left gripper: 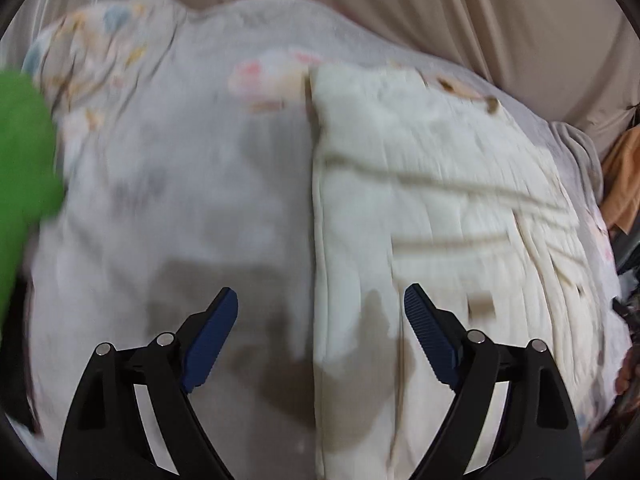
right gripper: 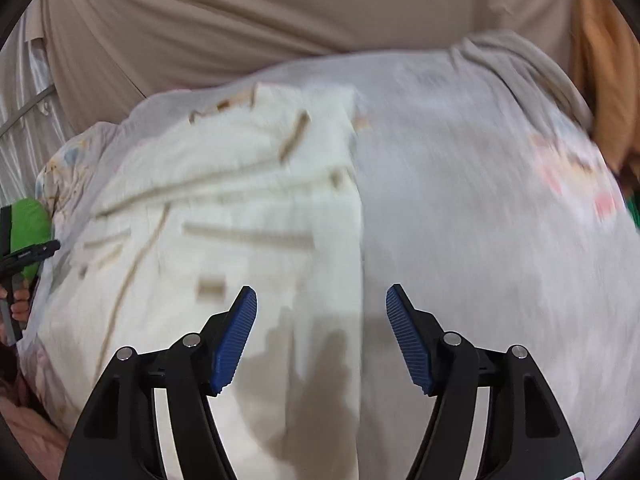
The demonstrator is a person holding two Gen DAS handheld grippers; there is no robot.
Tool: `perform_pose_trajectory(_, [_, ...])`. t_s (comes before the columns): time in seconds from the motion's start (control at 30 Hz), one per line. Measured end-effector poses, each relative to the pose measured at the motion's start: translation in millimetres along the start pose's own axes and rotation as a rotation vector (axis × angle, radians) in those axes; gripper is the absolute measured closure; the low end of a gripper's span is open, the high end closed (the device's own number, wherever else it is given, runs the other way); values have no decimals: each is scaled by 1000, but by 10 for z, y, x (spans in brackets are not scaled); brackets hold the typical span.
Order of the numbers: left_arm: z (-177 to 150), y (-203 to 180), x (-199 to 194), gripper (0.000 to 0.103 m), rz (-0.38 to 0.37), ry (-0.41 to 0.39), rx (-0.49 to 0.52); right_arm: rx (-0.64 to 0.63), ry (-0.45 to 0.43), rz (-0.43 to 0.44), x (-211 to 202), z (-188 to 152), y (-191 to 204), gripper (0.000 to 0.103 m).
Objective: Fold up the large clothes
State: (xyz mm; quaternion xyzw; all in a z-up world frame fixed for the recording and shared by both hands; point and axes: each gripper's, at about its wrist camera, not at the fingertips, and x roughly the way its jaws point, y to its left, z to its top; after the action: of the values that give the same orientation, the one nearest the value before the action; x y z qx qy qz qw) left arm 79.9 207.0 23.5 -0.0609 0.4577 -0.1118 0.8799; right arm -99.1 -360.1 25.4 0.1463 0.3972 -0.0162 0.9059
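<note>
Jaws apart & empty on both left gripper (left gripper: 320, 312) & right gripper (right gripper: 321, 312), each angled down over cream garment (left gripper: 440, 208) lying flat on bedsheet (left gripper: 180, 184).

No text, label, brand, number or sign can be read in either view. The bedcover (left gripper: 168, 184) carries only blurred pastel pictures, and the cream garment (left gripper: 440, 200) only tan stripes and small tan patches; motion blur smears both too much to show any lettering.
</note>
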Motion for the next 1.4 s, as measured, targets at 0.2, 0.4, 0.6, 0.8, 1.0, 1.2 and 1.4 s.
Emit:
perform_pose_trajectory(0.2, [-612,12,-130,20,-118,45,-121,209,30,122,-98,-792,-235,37])
perform_pose_trajectory(0.4, [-878,-155,-91,32,-138,56,-120,286,-5,231,-67,-1010,-126,35])
perform_pose_trajectory(0.6, [-920,-189,-222,79,-176,18,-142,241,-21,227,-65,-945,79,80])
perform_pose_trajectory(0.8, [-787,-232,-617,92,-240,-97,-161,225,-149,266,-409,-806,88,94])
perform_pose_trajectory(1.0, [-410,-476,-1064,94,-268,-239,-54,145,-305,285,-830,-368,266,96])
perform_pose_trajectory(1.2, [228,-701,-1208,95,-268,-357,31,104,-416,300,-911,344,326,98])
perform_pose_trajectory(1.4, [1067,-875,-932,95,-212,-406,37,125,-467,278,-568,1242,355,98])
